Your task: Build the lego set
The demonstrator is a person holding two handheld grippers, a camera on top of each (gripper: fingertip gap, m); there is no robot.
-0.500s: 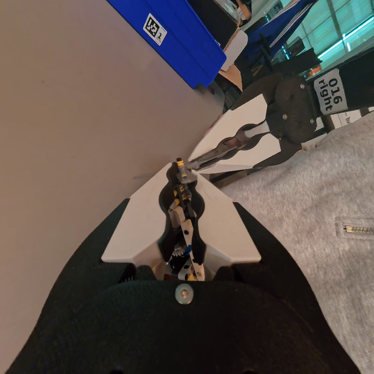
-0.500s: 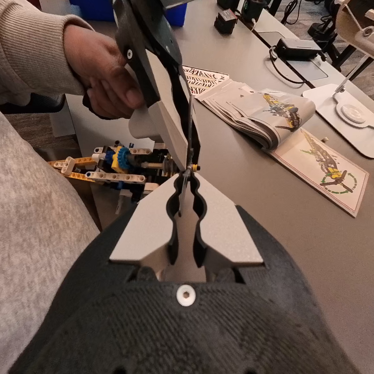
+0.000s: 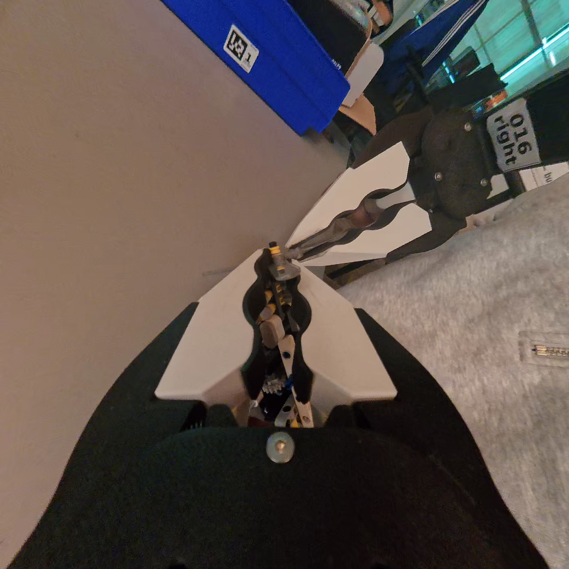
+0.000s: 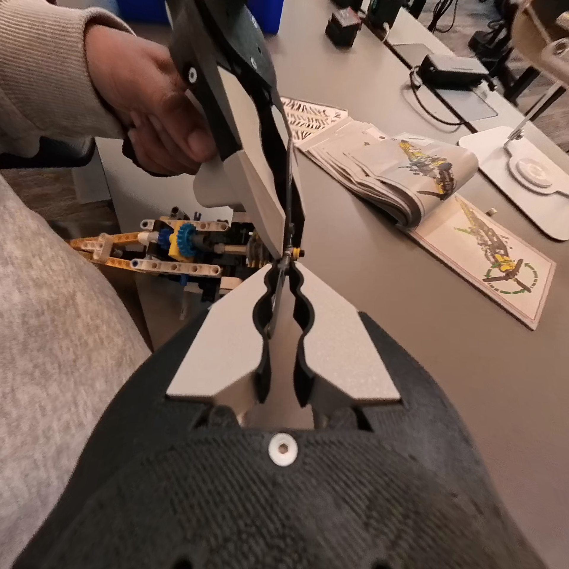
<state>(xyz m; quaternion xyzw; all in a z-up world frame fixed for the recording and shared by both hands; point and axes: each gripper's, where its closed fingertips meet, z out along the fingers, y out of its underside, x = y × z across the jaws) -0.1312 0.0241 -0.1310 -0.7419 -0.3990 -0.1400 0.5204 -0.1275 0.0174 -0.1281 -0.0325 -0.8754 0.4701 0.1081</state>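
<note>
My left gripper [image 3: 280, 261] is shut on the yellow, black and white lego model [image 3: 278, 332]. The model's nose axle, with a yellow bush [image 3: 273, 246], sticks out past the fingertips. My right gripper [image 4: 284, 266] is shut on a thin grey propeller blade [image 4: 277, 295]. The blade's root meets the grey hub [image 3: 283, 271] on that axle. In the left wrist view the right gripper [image 3: 295, 251] comes in from the right with the blade [image 3: 338, 228]. In the right wrist view the left gripper [image 4: 281, 252] hangs from above, and the model [image 4: 184, 246] extends left behind it.
A hand [image 4: 147, 107] holds the left gripper. An open instruction booklet [image 4: 400, 172] and a loose printed sheet [image 4: 492, 271] lie on the grey table [image 4: 385, 338] to the right. A blue bin [image 3: 277, 61] stands at the table's far edge. A grey sweatshirt [image 3: 462, 369] is close by. My left and right fingertips are right by each other.
</note>
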